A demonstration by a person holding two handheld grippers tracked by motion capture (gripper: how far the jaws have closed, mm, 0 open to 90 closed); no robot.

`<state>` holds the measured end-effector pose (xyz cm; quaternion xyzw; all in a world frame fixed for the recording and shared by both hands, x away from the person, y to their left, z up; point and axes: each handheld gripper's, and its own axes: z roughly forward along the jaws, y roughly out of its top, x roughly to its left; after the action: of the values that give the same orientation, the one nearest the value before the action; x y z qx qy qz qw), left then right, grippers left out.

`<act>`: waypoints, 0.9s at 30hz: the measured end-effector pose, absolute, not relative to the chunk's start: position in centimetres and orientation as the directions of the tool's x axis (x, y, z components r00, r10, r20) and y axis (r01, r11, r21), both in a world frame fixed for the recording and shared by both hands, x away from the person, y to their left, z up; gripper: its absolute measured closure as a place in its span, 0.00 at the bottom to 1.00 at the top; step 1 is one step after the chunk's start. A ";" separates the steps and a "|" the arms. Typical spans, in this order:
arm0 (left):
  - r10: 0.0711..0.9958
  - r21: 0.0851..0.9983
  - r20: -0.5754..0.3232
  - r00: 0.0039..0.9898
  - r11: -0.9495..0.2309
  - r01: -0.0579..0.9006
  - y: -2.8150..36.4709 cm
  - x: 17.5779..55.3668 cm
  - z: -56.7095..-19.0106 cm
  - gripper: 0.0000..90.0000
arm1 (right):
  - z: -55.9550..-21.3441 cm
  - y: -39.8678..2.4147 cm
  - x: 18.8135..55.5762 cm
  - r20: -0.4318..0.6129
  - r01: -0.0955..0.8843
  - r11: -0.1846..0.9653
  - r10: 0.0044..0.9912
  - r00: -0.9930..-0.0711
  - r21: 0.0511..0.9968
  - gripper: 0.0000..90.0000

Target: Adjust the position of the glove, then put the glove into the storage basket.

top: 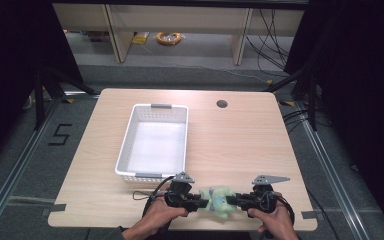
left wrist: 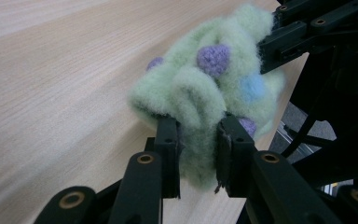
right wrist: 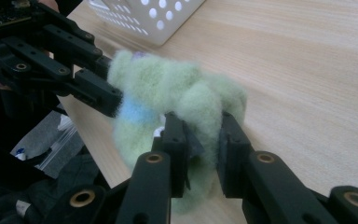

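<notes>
Fleece in pale green, dotted with purple and blue spots, sits bunched at the near edge of the wooden table (top: 240, 145), just in front of an empty white basket (top: 158, 145). This soft cloth (top: 219, 200) looks light, floppy and easy to squash, so pinching a thick fold suits it best. Left gripper (top: 198, 201) and right gripper (top: 232, 201) each clamp a fold from opposite sides, jaws narrowed onto the fluffy fabric between them.
</notes>
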<state>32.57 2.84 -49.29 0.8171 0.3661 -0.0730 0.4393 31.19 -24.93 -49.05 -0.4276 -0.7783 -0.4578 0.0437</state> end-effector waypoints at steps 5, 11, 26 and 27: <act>0.537 0.669 -0.434 0.724 -0.347 0.658 3.5 32.1 -49.2 0.80 | -48.9 -24.6 31.1 0.438 0.688 0.237 0.620 -0.651 0.686 0.86; 0.536 0.671 -0.441 0.720 -0.335 0.661 4.6 31.7 -48.8 0.80 | -48.6 -23.6 30.9 0.427 0.676 0.252 0.613 -0.665 0.692 0.86; 0.541 0.703 -0.419 0.729 -0.314 0.638 6.4 31.2 -46.8 0.80 | -46.7 -21.7 31.0 0.436 0.665 0.252 0.587 -0.682 0.703 0.86; 0.542 0.702 -0.415 0.731 -0.320 0.636 6.6 31.2 -46.5 0.80 | -46.5 -21.6 31.1 0.431 0.660 0.252 0.586 -0.686 0.708 0.86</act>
<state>31.18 6.57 -46.54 0.8107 0.3632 -0.0515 0.4562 31.06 -21.64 -46.48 -0.3942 -0.7904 -0.4673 0.0393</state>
